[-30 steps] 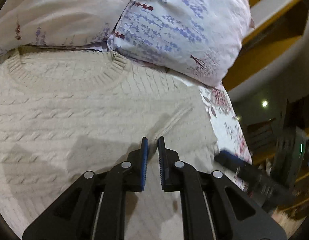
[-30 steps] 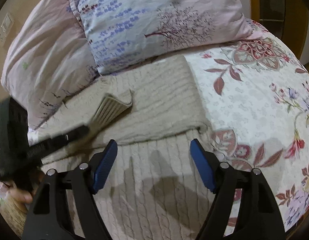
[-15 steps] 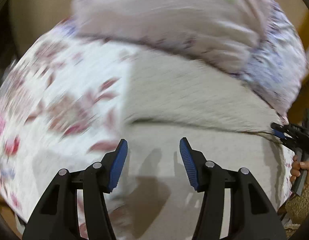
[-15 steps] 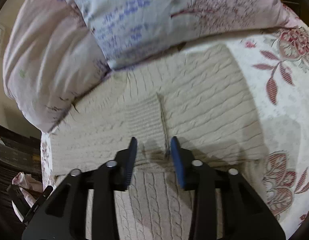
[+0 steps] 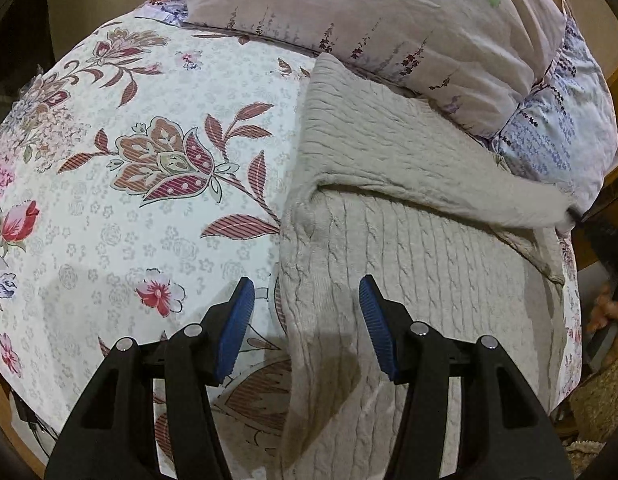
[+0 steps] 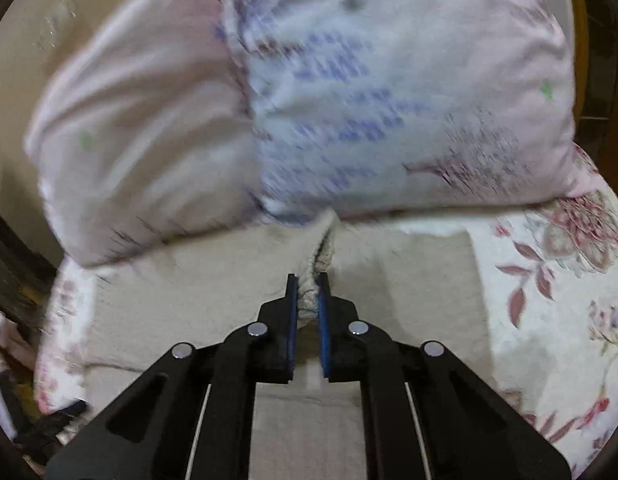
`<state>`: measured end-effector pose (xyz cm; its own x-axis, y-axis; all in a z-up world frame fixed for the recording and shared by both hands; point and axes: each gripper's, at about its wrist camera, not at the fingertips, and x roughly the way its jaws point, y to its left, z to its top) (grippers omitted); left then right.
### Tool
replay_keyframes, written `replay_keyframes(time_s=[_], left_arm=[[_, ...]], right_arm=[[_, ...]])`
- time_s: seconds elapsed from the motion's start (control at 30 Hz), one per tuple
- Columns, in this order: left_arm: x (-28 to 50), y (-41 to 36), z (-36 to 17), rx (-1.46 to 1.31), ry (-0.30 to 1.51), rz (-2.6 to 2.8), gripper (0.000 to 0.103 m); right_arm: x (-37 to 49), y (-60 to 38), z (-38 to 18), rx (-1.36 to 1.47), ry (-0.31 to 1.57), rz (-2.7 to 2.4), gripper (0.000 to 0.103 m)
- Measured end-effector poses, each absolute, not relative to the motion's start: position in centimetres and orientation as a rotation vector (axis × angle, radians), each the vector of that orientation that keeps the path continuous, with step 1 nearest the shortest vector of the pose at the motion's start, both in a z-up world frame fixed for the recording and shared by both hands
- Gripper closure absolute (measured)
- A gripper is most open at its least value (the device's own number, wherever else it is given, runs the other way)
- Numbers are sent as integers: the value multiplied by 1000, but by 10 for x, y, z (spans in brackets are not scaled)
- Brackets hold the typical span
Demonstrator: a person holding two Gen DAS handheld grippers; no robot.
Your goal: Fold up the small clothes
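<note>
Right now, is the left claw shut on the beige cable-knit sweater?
No. The left claw stands open above the beige cable-knit sweater, its blue pads apart and gripping nothing.

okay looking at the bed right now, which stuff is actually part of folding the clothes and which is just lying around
Part of the job:
- beige knit sweater, one sleeve folded across it
- right gripper, shut on a bunch of the sweater's knit
- left gripper, open over the sweater's edge

Just lying about:
- two floral pillows
- floral bedsheet under everything
</note>
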<state>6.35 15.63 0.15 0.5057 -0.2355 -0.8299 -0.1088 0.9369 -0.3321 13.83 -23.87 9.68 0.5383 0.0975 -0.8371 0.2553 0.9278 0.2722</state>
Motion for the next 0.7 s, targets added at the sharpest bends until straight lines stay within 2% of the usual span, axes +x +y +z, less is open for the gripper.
replay_keyframes(time_s=[0.1,0.23,0.33,0.37,0.4,0.47,0.7], left_arm=[[61,159,2,-380,1046,-88,48],[59,163,1,-414,1053,-107,47],[56,166,1,-438,1060,-123,45],[56,166,1,-440,1062,-125,45],[54,166,1,-439,1064,-127,45],[50,166,1,-440,1074,-144,45],[30,178,-2,-506,1103,-219,46]], right_arm=[[136,-244,61,429,1140,-130,94],[132,-242,56,433,1140,-130,90],[128,-252,63,430,1136,-130,79],[125,-255,66,433,1131,-125,71],[119,-260,71,444,1122,-109,59],[108,-269,78,452,1113,-85,50],[37,-322,80,590,1190,-13,48]])
